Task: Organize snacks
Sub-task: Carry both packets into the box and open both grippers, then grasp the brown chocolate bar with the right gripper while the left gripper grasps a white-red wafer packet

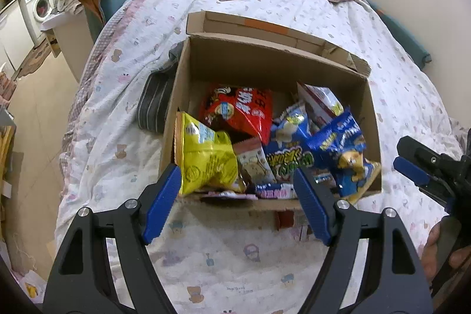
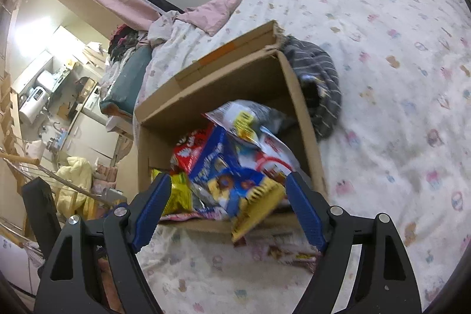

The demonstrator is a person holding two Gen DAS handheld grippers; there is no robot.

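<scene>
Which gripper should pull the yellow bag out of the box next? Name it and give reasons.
Left. The left gripper is open with the yellow bag right at its left finger; from the right gripper, blue packets cover that bag in the cardboard box.

left wrist: above box (image 1: pixel 265 69), near; right wrist: same box (image 2: pixel 223 84), tilted

yellow bag (image 1: pixel 206 158), red bag (image 1: pixel 241 111), brown box (image 1: pixel 265 64)
</scene>
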